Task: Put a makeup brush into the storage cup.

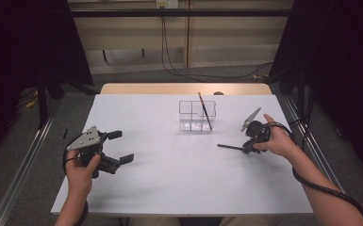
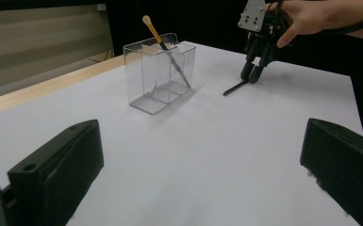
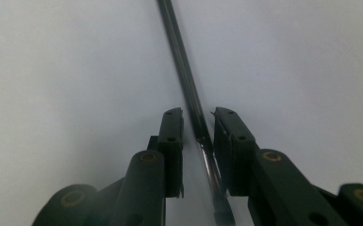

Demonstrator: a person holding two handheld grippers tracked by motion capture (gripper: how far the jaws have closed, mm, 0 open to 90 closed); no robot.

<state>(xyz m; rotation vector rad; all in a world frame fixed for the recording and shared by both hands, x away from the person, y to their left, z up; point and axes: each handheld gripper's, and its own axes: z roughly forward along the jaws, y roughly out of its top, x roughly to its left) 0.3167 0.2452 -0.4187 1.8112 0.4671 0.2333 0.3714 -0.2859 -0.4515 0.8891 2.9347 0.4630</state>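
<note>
- One brush (image 1: 204, 110) stands in the organizer (image 1: 197, 115), upper centre: done.
- My right gripper (image 1: 248, 147) is nearly closed around the second brush (image 1: 230, 147); grip unconfirmed, still on the table (image 1: 169, 179).
- My left gripper (image 1: 120, 146) idles wide open, empty, lower left.

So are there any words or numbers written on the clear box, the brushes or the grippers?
None can be read: the clear plastic divided box, the wooden-handled brush standing in it, the thin dark brush on the white table, and the grey three-cornered plates on the left hand-held gripper and right hand-held gripper show no writing.
</note>
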